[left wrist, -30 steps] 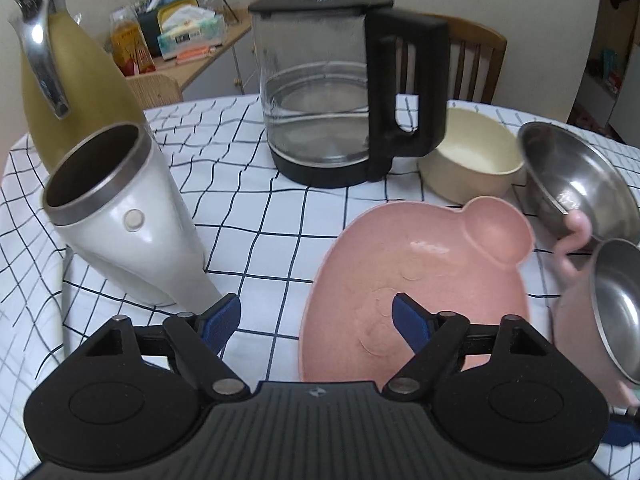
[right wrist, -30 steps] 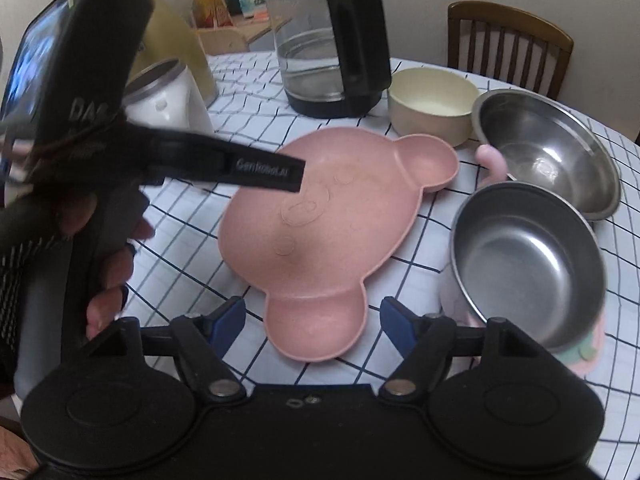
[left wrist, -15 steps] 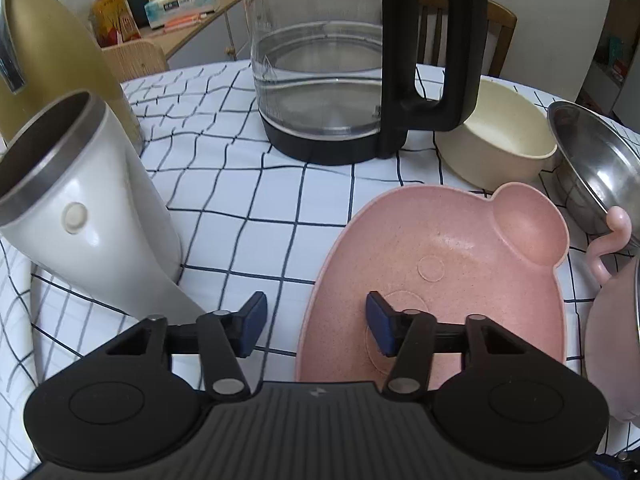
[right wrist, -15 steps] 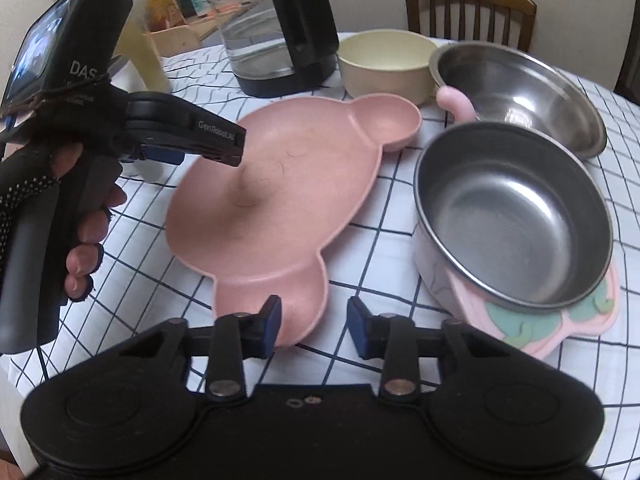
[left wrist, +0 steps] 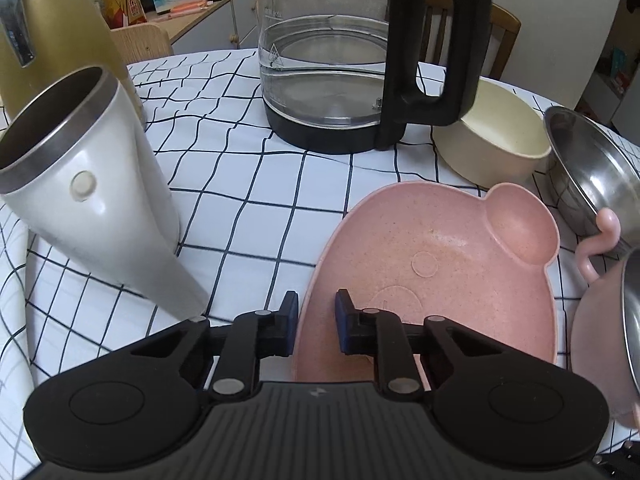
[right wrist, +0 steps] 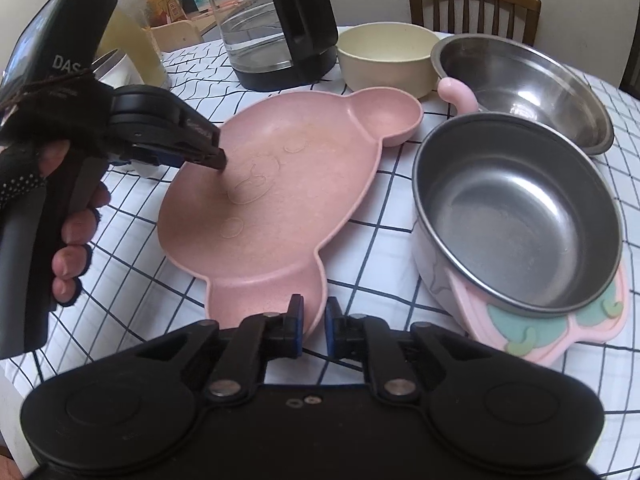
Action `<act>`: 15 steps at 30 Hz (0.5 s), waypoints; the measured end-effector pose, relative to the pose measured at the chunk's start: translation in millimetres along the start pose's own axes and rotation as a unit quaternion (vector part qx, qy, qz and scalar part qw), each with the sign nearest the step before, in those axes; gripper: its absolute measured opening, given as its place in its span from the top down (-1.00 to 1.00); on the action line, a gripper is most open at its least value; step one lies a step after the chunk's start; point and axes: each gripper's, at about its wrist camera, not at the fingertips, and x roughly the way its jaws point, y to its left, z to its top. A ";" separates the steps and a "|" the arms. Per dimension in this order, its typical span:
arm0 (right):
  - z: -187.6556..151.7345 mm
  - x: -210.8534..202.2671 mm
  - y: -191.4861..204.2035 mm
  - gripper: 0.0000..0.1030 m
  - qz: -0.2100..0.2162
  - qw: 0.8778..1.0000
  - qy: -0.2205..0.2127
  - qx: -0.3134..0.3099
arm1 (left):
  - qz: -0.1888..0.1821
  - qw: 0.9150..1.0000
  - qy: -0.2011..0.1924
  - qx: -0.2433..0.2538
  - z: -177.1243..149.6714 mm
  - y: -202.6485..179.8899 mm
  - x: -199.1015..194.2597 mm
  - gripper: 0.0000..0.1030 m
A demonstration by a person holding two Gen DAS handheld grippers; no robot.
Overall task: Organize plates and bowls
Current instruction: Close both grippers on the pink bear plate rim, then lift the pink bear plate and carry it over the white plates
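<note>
Jaws of both handheld grippers straddle opposite rims of a pink, bear-shaped, speckled plastic plate (right wrist: 276, 184) on a round table under a white cloth with a black grid (left wrist: 240, 208). The left gripper (left wrist: 316, 322) brackets the plate's side rim, its blue pads (left wrist: 344, 320) narrowly apart; whether they already pinch cannot be told. The right gripper (right wrist: 314, 326) brackets the near ear-shaped lobe, pads almost together, contact likewise unclear.

Risks, as judged from the layout: a thin rim caught by only the pad tips could slip or tilt when raised, and uneven lifting between the two hands could twist the plate. Its far ear sits near a cream round bowl (right wrist: 386, 58), and its right side lies close to a steel-lined pink bowl with a curled handle (right wrist: 516, 208), which could be nudged.

Largest first, the containers: a glass kettle with black handle (left wrist: 340, 76) holds nothing visible; a wide stainless steel bowl (right wrist: 524, 84) is empty; the steel-lined bowl, on a pink and green mat (right wrist: 560, 332), is empty; the plate is bare; the cream bowl is empty; a white tumbler with steel rim (left wrist: 92, 208) appears empty.
</note>
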 end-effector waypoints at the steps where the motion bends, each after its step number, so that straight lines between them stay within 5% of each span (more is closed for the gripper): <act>1: -0.9 -1.2 0.0 0.79 0.000 1.000 0.001 -0.004 | -0.002 1.000 0.001 -0.004 -2.1 1.3 -2.0 0.66; 15: -30.6 -42.8 4.1 0.80 0.020 0.999 -0.002 -0.029 | -0.030 0.999 -0.005 -0.033 -52.0 15.0 -54.6 0.76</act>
